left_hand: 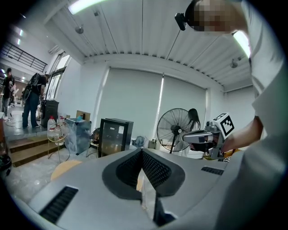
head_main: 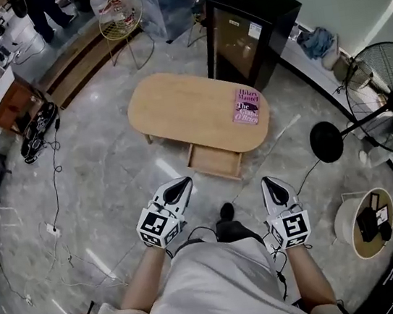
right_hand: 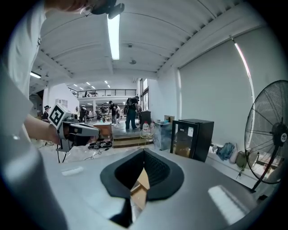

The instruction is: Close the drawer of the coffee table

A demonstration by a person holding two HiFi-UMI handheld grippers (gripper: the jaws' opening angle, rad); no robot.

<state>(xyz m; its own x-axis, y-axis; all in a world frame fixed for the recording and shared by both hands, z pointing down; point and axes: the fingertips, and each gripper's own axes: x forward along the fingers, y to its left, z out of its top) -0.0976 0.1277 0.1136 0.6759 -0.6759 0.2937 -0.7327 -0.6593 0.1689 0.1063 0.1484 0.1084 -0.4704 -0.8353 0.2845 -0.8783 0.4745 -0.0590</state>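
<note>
The oval wooden coffee table (head_main: 189, 110) stands on the marble floor ahead of me, a pink book (head_main: 246, 106) lying on its right end. Its wooden drawer (head_main: 215, 161) is pulled out toward me from the near side. My left gripper (head_main: 178, 188) and right gripper (head_main: 276, 190) hover side by side short of the drawer, both shut and holding nothing. In the right gripper view, the drawer's wood (right_hand: 142, 181) shows through the slit below the closed jaws of the right gripper (right_hand: 144, 153). In the left gripper view, the left gripper (left_hand: 141, 152) points toward the table's edge (left_hand: 66, 167).
A black mini fridge (head_main: 251, 31) stands behind the table. A standing fan (head_main: 385, 99) with a black round base (head_main: 326, 142) is at the right, near a white round stand (head_main: 367, 222). Cables (head_main: 57, 203) trail over the floor at the left. A wire side table (head_main: 119, 16) sits at the back.
</note>
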